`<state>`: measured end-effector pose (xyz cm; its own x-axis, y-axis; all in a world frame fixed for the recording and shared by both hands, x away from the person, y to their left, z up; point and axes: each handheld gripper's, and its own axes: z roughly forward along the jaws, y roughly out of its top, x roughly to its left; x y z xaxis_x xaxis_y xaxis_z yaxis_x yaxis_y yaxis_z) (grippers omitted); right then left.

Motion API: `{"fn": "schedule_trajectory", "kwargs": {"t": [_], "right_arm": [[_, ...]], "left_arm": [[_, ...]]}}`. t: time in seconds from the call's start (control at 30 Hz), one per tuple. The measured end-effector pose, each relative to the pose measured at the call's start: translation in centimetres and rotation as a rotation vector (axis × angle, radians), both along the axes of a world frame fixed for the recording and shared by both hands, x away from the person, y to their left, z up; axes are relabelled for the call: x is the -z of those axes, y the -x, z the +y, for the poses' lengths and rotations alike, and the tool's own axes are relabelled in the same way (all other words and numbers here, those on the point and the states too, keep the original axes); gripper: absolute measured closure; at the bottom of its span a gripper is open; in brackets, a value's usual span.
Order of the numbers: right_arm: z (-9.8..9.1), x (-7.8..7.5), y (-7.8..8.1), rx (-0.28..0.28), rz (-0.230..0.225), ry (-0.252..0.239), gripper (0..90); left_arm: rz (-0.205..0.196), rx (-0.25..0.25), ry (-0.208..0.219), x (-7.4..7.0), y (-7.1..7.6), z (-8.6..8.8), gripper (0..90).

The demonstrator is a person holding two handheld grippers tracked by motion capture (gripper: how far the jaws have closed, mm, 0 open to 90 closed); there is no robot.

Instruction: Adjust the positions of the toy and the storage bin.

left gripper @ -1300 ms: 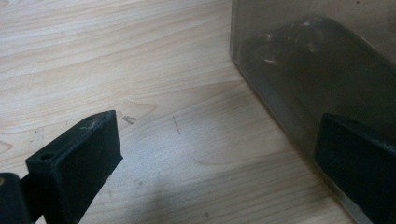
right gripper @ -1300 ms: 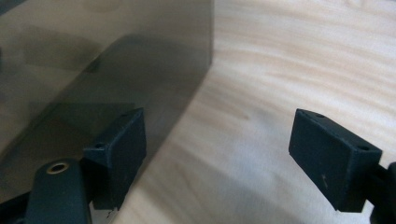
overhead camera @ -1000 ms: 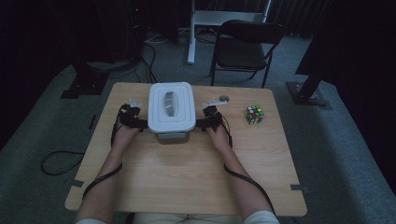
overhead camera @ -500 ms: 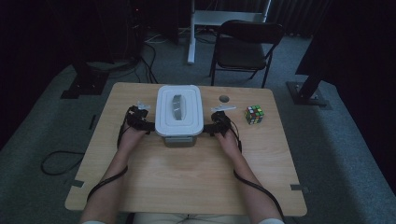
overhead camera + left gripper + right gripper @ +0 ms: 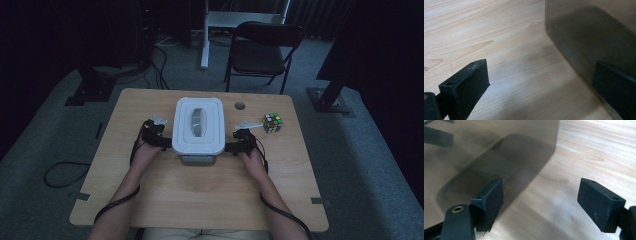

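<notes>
A clear plastic box (image 5: 198, 150) with a white lid (image 5: 198, 124) sits near the middle of the wooden tabletop (image 5: 200, 195), between a person's two hand-held grippers. The left gripper (image 5: 159, 141) is pressed up to the box's left side, the right gripper (image 5: 234, 147) to its right side, both low under the lid's rim. In the left gripper view the fingers (image 5: 466, 85) are spread wide over bare wood, one of them just against the box's smoky wall (image 5: 584, 37); nothing is clamped. In the right gripper view the fingers (image 5: 601, 203) likewise stand apart, one beside the box wall (image 5: 489, 152), though whether it touches the plastic is hard to judge. A colourful puzzle cube (image 5: 272, 122) rests near the tabletop's right edge, well apart from the box. A folding chair (image 5: 262, 50) stands behind the table.
</notes>
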<state>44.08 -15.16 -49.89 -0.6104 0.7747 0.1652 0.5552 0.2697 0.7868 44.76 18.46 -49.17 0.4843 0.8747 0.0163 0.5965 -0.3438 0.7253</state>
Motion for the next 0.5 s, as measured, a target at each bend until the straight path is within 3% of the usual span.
{"fn": "schedule_trajectory", "kwargs": {"t": [0.3, 0.5], "right_arm": [[-1.2, 0.1, 2.8, -0.029, -0.01, -0.003, 20.5], [-1.9, 0.3, 4.5, -0.023, -0.021, -0.013, 20.6]], "left_arm": [[-0.008, 0.038, -0.031, 0.0, 2.3, -1.1, 1.7], [-0.014, 0.051, -0.028, 0.0, 3.8, -1.7, 1.8]]}}
